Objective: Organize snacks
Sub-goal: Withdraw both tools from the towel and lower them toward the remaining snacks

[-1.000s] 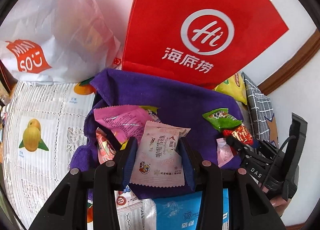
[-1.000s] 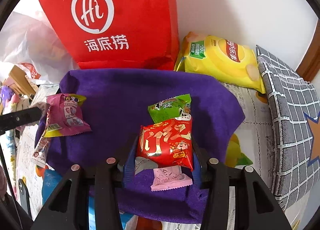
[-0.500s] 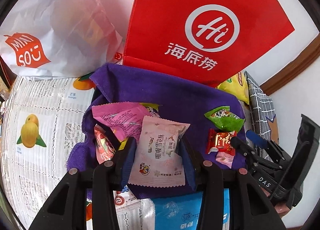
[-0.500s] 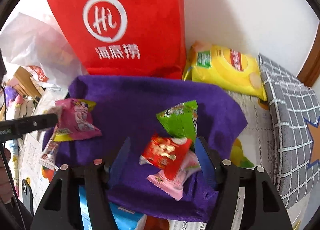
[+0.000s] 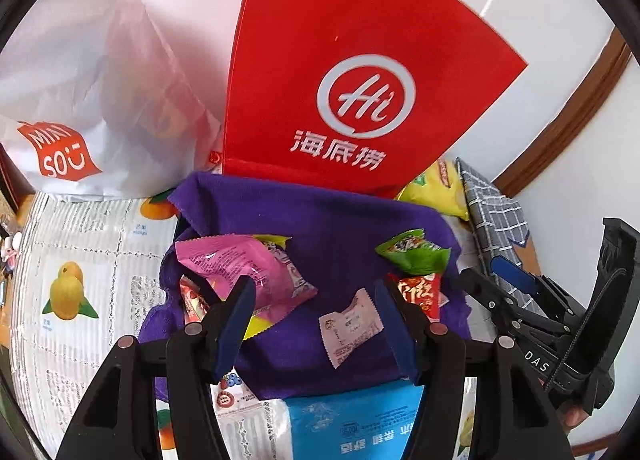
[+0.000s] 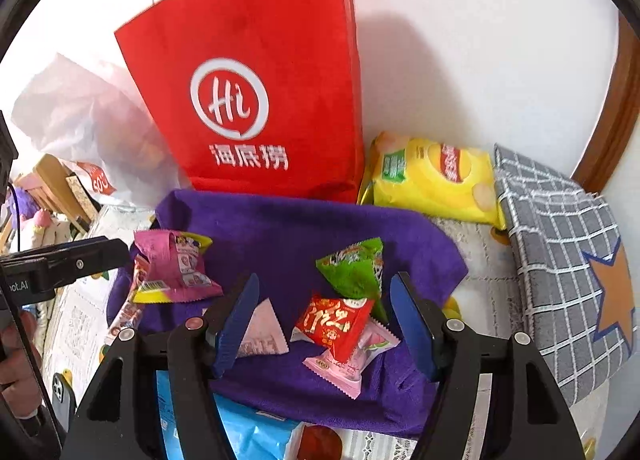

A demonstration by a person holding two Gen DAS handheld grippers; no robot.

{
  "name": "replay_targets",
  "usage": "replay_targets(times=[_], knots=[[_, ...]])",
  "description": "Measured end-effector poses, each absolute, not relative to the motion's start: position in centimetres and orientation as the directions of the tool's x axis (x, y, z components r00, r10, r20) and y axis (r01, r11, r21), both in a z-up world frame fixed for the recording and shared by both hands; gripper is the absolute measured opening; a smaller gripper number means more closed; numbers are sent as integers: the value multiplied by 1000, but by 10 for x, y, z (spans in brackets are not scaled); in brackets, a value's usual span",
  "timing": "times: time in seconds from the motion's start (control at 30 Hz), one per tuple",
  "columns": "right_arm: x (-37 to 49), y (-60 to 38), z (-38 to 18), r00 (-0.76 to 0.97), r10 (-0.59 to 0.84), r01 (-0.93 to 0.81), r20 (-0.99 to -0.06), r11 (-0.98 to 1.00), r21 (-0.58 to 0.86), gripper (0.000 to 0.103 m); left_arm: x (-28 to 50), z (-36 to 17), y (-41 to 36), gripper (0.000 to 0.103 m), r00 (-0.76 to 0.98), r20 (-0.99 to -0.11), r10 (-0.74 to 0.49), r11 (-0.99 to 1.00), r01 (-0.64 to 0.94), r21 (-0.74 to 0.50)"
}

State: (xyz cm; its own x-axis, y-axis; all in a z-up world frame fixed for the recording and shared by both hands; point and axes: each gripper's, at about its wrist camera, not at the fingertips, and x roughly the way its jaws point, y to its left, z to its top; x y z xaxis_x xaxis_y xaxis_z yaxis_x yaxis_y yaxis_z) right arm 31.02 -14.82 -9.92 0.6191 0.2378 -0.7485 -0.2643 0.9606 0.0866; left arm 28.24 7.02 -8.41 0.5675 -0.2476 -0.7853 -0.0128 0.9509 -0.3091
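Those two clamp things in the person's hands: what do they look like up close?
Each is a black plastic tool with two long fingers lined with ribbed blue pads, joined by round metal rivets. The left gripper and right gripper look alike. White lettering marks the bodies, and a thin black cable runs along the right one.

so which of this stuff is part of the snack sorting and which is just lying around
Job:
- pink packet
- green packet
- red packet
- pale pink packet
- purple towel

Lying about:
- red bag
- white bag
- grey checked cloth

Right tongs [image 6: 324,316] opening over red packet [image 6: 334,322], pink packet [image 6: 352,360], purple cloth [image 6: 280,232], nothing gripped
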Motion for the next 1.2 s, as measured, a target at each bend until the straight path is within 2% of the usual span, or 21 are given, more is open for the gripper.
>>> replay_targets(times=[0.23,0.33,0.53,0.63,0.8,0.9,0.93,1.07,1.2], knots=[[290,-153,-71,701,203,-213,-684,975,70,83,270,-64,64,60,605,-754,-257,951,19,-308],[271,-156,-62,753,218,-224,-621,972,70,83,265,-57,62,60,622,-743,-247,955,26,-295],[240,-160,-67,794,159,-204,-587,979,-11,83,259,-48,60,60,633,-725,-271,949,48,-312],[226,-172,-82,773,168,-206,-612,978,9,83,257,-46,61,60,631,-723,-279,946,50,-321],[210,-192,-120,673,164,-171,-721,983,64,82,251,-38,61,60,642,-708,-295,941,70,-330],[203,-203,-149,605,161,-142,-780,985,93,66,248,-33,61,60,647,-698,-307,937,80,-339],[200,-204,-157,589,159,-138,-793,986,95,65,246,-32,62,60,650,-694,-311,936,83,-343],[187,-205,-184,532,232,-165,-815,972,169,65,244,-28,62,60,654,-688,-314,936,91,-341],[173,-193,-199,516,227,-217,-826,967,130,65,243,-25,63,60,664,-682,-305,938,84,-337]])
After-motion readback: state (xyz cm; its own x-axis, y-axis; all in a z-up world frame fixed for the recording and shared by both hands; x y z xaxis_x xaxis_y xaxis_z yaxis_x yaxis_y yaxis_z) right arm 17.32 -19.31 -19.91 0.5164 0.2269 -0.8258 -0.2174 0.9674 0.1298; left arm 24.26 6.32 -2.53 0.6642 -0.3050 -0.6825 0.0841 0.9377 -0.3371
